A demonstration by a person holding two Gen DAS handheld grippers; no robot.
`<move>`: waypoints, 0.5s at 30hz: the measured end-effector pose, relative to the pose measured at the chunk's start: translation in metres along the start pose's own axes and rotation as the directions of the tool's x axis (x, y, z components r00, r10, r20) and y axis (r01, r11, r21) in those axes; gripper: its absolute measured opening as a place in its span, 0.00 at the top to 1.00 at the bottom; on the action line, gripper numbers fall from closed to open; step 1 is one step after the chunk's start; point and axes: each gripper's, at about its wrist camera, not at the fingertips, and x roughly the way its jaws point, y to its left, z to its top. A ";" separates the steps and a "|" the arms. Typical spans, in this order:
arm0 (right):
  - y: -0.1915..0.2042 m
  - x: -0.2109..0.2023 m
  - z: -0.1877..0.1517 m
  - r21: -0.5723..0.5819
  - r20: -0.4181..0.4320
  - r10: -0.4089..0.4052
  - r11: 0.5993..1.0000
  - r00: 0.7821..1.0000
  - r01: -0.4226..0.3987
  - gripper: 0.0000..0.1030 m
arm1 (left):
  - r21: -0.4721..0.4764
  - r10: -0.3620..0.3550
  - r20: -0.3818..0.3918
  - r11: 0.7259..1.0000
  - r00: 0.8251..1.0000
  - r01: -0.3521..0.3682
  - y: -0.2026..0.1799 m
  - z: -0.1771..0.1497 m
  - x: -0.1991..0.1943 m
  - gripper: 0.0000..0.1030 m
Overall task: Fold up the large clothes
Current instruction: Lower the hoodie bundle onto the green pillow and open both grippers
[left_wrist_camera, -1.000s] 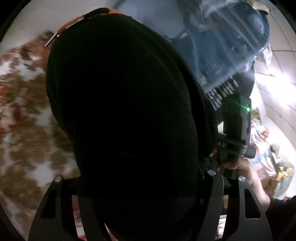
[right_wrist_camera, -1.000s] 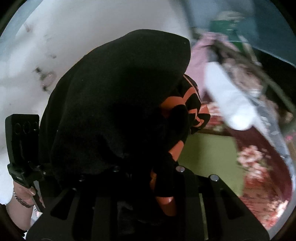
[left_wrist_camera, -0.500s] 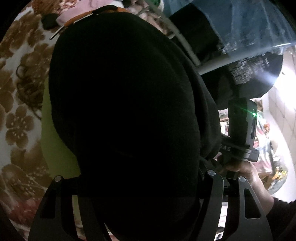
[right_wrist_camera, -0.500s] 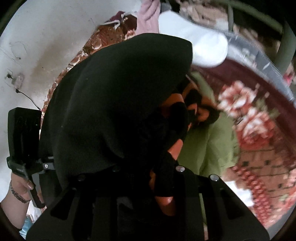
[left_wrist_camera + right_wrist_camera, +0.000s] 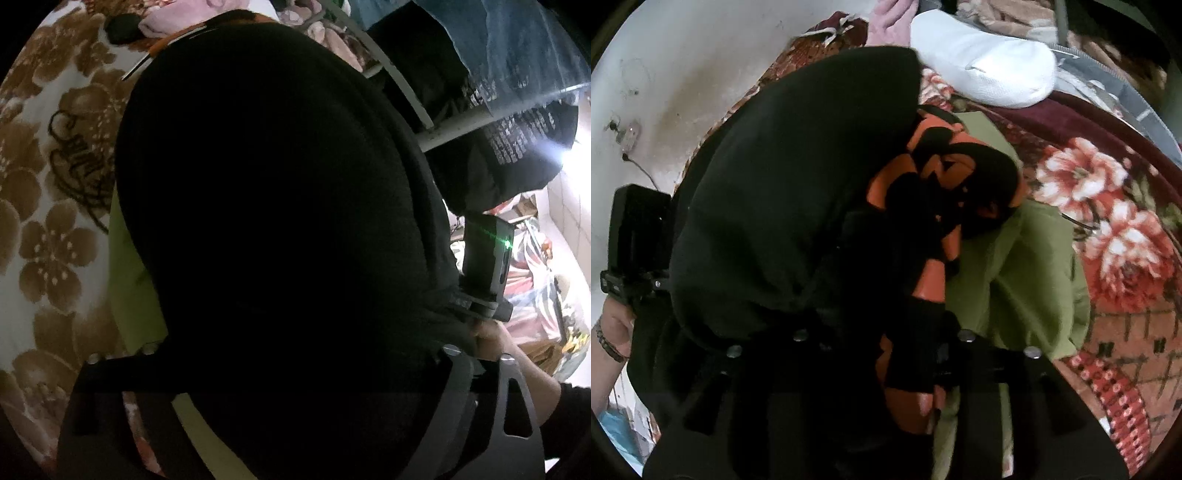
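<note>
A large black garment (image 5: 266,229) with orange print (image 5: 923,280) hangs bunched over both grippers and fills most of each view. My left gripper (image 5: 303,369) is shut on the black cloth; its fingertips are buried in the fabric. My right gripper (image 5: 882,354) is shut on the same garment (image 5: 798,192), its fingertips hidden under the folds. The garment hangs above a green cloth (image 5: 1015,280) lying on the bed. The right gripper's body shows at the right of the left wrist view (image 5: 487,266), and the left one at the left of the right wrist view (image 5: 635,243).
A flowered blanket covers the bed (image 5: 1108,229), brown-flowered in the left wrist view (image 5: 48,206). A white pillow (image 5: 982,62) and pink cloth (image 5: 886,22) lie at the far end. A white wall (image 5: 683,74) is on the left. Dark clothes hang from a rail (image 5: 509,147).
Both grippers have come down and tilted toward the bed with the black garment still held. The bed and the green cloth now fill the background instead of the wall.
</note>
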 end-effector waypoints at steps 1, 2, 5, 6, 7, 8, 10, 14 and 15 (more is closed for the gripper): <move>-0.003 -0.006 -0.002 0.017 0.011 0.003 1.000 1.000 -0.003 0.48 | 0.002 0.002 0.008 1.000 1.000 -0.002 -0.002 0.001 -0.003 0.08; -0.006 -0.013 -0.005 0.041 0.026 0.015 0.999 1.000 -0.016 0.39 | 0.007 0.009 0.014 1.000 1.000 -0.009 -0.010 0.006 -0.001 0.07; -0.009 -0.045 -0.012 0.085 0.096 -0.019 0.996 0.995 0.011 0.14 | 0.046 0.057 0.036 0.997 0.998 -0.058 -0.020 0.004 -0.025 0.06; -0.009 -0.057 -0.014 0.099 0.117 -0.023 0.995 0.993 0.012 0.14 | 0.069 0.086 0.059 0.994 0.995 -0.090 -0.023 0.000 -0.040 0.05; -0.006 -0.069 -0.015 0.116 0.136 -0.036 0.993 0.990 0.020 0.13 | 0.092 0.114 0.087 0.988 0.990 -0.122 -0.030 -0.003 -0.053 0.05; -0.001 -0.083 -0.016 0.134 0.154 -0.058 0.990 0.986 0.038 0.10 | 0.105 0.150 0.111 0.981 0.983 -0.161 -0.035 -0.007 -0.065 0.05; 0.020 -0.115 -0.015 0.155 0.166 -0.155 0.979 0.974 0.130 0.05 | 0.108 0.211 0.145 0.968 0.967 -0.228 -0.048 -0.016 -0.088 0.05; 0.093 -0.150 0.006 0.055 0.190 -0.320 0.948 0.928 0.315 0.05 | 0.125 0.352 0.235 0.913 0.906 -0.387 -0.102 -0.039 -0.135 0.05; 0.106 -0.153 0.012 0.023 0.197 -0.327 0.944 0.924 0.329 0.05 | 0.131 0.385 0.258 0.895 0.886 -0.427 -0.113 -0.043 -0.141 0.05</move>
